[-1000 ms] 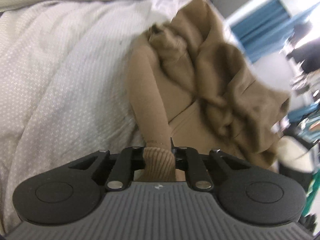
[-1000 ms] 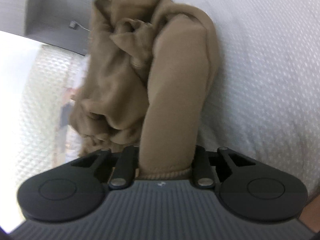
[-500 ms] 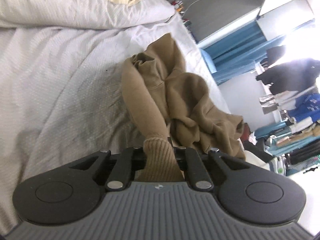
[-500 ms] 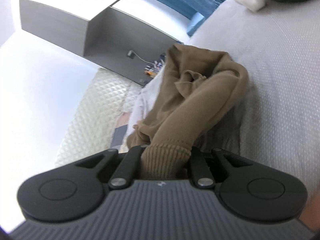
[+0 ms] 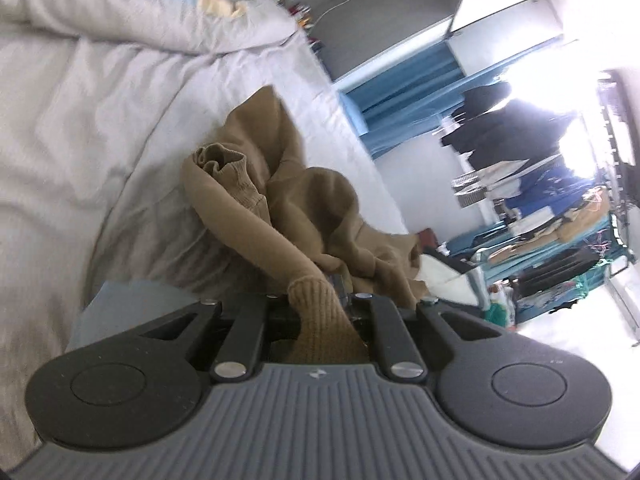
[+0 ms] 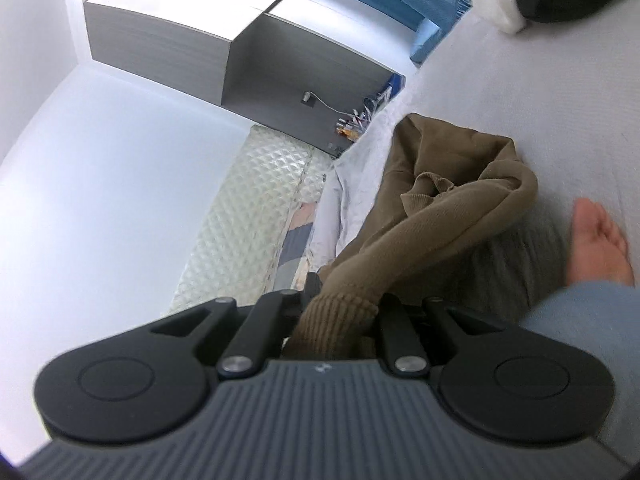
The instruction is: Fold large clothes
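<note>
You're clamping one ribbed cuff of the tan sweater (image 5: 304,200) in the left gripper (image 5: 320,304) and the other in the right gripper (image 6: 340,304), its body bunching on the bed (image 5: 100,120) at 12 o'clock.

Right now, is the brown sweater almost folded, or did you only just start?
Only just started. Done: the left gripper is shut on one ribbed cuff and the right gripper on the other cuff. In hand: both sleeves are pulled up off the bed. Left: the brown sweater is bunched in a crumpled heap, so it needs spreading flat and every fold is yet to do.
</note>
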### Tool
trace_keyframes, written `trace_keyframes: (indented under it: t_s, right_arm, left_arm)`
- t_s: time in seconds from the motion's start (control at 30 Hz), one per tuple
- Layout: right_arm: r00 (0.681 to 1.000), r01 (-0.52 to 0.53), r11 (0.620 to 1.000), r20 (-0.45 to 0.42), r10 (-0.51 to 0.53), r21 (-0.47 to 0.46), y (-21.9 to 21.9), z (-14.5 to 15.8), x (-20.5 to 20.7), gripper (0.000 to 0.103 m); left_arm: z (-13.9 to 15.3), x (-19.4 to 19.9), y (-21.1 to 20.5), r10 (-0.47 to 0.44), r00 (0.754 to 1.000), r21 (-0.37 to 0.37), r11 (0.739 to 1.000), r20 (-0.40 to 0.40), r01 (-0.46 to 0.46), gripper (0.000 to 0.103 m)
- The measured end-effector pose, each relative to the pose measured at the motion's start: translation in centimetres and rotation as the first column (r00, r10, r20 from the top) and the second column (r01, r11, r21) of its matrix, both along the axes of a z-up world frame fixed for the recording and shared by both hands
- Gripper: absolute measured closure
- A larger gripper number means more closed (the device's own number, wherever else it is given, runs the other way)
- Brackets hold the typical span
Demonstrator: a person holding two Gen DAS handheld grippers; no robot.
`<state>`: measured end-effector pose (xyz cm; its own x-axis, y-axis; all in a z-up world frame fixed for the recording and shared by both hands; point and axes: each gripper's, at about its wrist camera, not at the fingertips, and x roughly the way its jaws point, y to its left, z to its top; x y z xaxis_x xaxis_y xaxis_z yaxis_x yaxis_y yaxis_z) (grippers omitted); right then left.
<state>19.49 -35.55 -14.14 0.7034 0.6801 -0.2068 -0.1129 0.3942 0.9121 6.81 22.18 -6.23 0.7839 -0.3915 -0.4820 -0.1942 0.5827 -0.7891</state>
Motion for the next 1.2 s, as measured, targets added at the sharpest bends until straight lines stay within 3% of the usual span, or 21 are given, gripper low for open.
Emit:
trace_keyframes:
  t_s: [0.2, 0.4, 0.53, 0.63, 0.7, 0.87, 1.13, 1.2]
  right_arm:
    - [0.998, 0.055, 0.998, -0.017, -0.054, 0.036, 0.7, 0.4, 4.1, 0.090]
    - [0.986, 0.164, 0.981, -0.055, -0.158, 0.108, 1.3, 1.0, 11.5, 0.089]
    - [0.953, 0.266, 0.961, -0.169, -0.250, 0.080, 1.9, -0.2, 16.8, 0.089]
    - [0.919, 0.317, 0.947, -0.264, -0.292, 0.055, 2.6, -2.4, 21.0, 0.089]
    - [0.899, 0.340, 0.940, -0.304, -0.315, 0.031, 2.9, -3.6, 23.2, 0.089]
    - [0.871, 0.364, 0.931, -0.362, -0.332, 0.021, 3.9, -7.3, 27.3, 0.089]
    - [0.865, 0.361, 0.932, -0.381, -0.327, 0.020, 5.4, -12.6, 32.6, 0.088]
    - [0.857, 0.372, 0.928, -0.388, -0.339, 0.011, 5.6, -13.7, 33.4, 0.087]
  left_arm:
    - [1.4, 3.9, 0.2, 0.051, 0.994, -0.003, 0.999, 0.095, -0.051, 0.091]
    - [4.7, 14.3, -0.8, 0.112, 0.985, 0.049, 0.992, 0.135, -0.119, 0.090]
    - [4.2, 23.4, -0.5, 0.131, 0.991, 0.075, 0.988, 0.019, -0.132, 0.090]
    - [3.5, 28.8, -1.1, 0.143, 0.989, 0.140, 0.981, -0.040, -0.136, 0.090]
    - [2.7, 31.7, -1.6, 0.138, 0.989, 0.192, 0.973, -0.052, -0.125, 0.090]
    - [-1.4, 38.8, -1.6, 0.134, 0.986, 0.237, 0.965, -0.099, -0.107, 0.089]
    - [-7.8, 48.2, -1.3, 0.070, 0.987, 0.319, 0.948, -0.147, -0.020, 0.086]
    - [-9.5, 50.3, -1.2, 0.045, 0.989, 0.302, 0.953, -0.142, -0.001, 0.086]
